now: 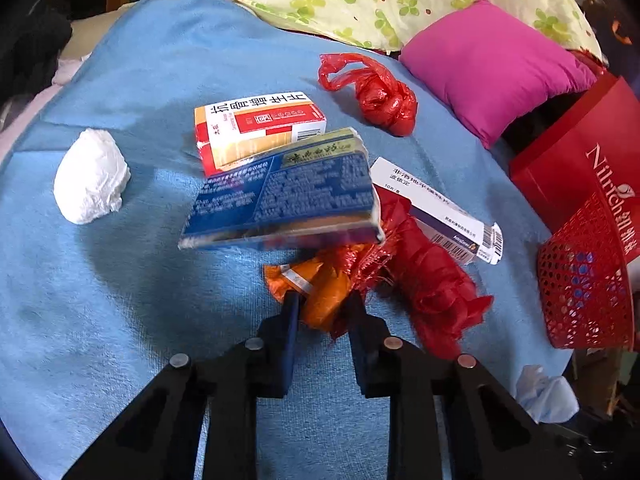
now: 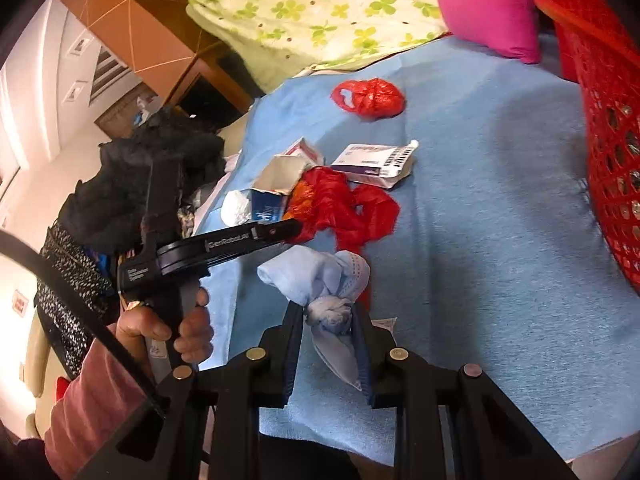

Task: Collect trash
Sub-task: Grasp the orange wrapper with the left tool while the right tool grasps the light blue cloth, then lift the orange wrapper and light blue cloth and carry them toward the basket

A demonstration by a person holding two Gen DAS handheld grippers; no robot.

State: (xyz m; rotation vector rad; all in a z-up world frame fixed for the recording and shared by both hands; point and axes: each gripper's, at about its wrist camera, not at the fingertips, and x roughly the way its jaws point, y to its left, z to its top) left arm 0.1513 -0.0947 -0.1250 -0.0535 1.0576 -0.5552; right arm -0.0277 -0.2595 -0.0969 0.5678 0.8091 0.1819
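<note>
Left wrist: left tongs [image 1: 322, 300] clench the orange wrapper [image 1: 320, 292] on the bed; right tongs [image 2: 326, 312] grip a mask [image 2: 320, 280]. Lift both clear, then swing to the basket [image 2: 608, 120]

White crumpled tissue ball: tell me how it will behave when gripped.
The white tissue ball looks like loosely crumpled paper, so it will probably squash between the fingers. It seems light for its bulk. Its lumpy shape should keep it from rolling on the blue blanket.
</note>
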